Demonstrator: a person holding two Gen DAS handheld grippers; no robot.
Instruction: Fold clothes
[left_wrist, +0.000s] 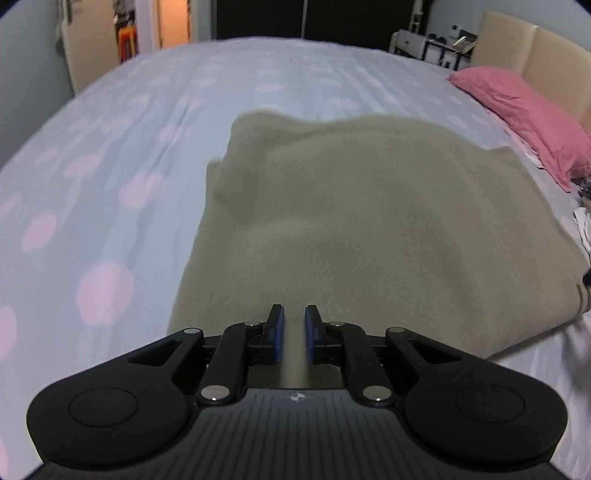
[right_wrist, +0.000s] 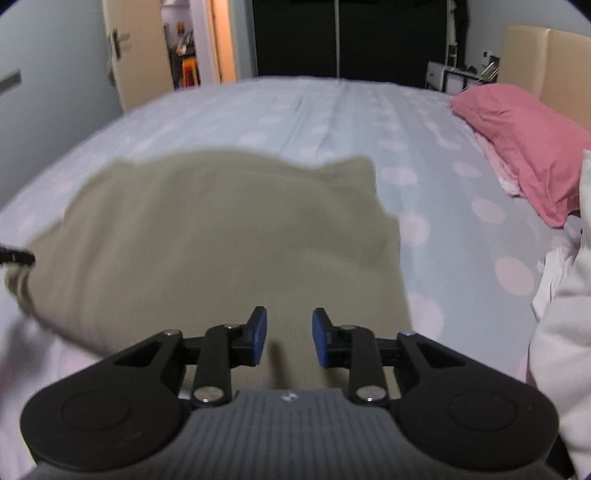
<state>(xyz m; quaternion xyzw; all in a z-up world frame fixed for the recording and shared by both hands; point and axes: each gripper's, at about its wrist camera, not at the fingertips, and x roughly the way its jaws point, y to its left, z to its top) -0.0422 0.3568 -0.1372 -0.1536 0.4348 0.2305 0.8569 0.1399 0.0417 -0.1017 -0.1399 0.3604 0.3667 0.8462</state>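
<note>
My left gripper shows a narrow gap, my right gripper a wider one; whether either pinches the blurred olive-beige fleece garment I cannot tell.

Bare bedsheet is lying open left and beyond. Pink pillow (plus white clothes) is crowding the right
</note>
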